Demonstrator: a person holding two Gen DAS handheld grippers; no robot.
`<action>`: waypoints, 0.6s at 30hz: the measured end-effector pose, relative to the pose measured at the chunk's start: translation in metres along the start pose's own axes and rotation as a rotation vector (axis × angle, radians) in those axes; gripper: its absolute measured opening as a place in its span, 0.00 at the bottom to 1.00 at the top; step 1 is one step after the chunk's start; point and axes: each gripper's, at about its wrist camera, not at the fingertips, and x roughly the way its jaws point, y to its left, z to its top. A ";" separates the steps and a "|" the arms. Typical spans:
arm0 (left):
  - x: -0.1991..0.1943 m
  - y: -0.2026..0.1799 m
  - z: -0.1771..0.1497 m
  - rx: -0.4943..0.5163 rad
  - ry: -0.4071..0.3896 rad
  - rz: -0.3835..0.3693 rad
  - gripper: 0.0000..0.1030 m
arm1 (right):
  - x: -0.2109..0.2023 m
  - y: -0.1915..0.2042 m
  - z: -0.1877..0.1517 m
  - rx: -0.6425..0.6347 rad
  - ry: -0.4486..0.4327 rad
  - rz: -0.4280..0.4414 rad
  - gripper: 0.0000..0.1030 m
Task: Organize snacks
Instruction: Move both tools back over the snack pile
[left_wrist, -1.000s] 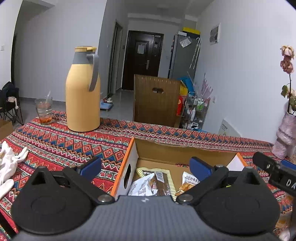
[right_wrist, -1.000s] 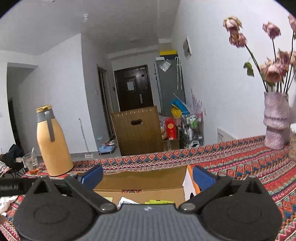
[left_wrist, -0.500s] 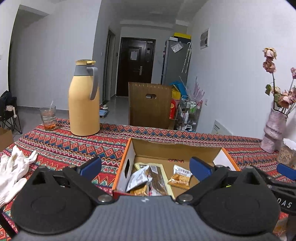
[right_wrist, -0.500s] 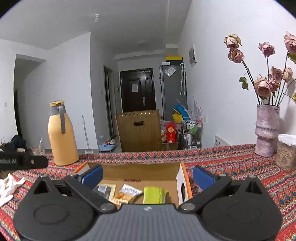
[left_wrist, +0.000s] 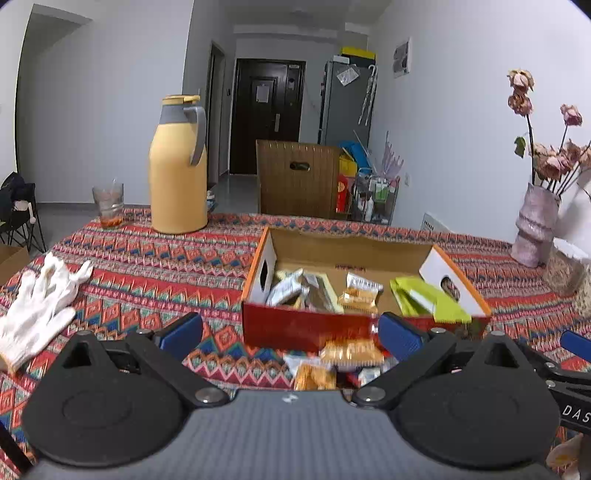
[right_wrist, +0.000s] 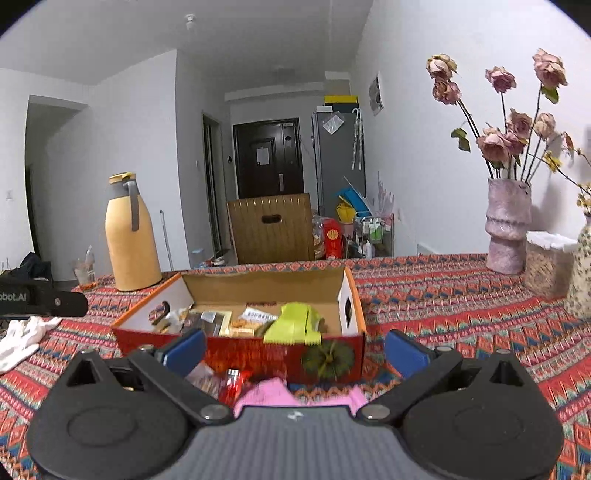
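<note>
Here the loose snack packets lie on the tablecloth just before the box, directly ahead of the left gripper, which gapes empty; the right gripper, also spread and empty, faces a pink packet; neither looks nearer.

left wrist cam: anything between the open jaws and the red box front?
Yes. In the left wrist view, loose orange snack packets lie on the tablecloth between the left gripper and the box.
</note>
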 end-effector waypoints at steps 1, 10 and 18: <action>-0.003 0.000 -0.003 0.001 0.004 0.000 1.00 | -0.004 0.000 -0.004 0.001 0.004 0.000 1.00; -0.025 0.007 -0.037 0.002 0.029 -0.028 1.00 | -0.033 0.005 -0.036 0.005 0.034 0.007 1.00; -0.029 0.004 -0.070 0.029 0.077 -0.059 1.00 | -0.049 0.006 -0.068 -0.009 0.092 0.000 1.00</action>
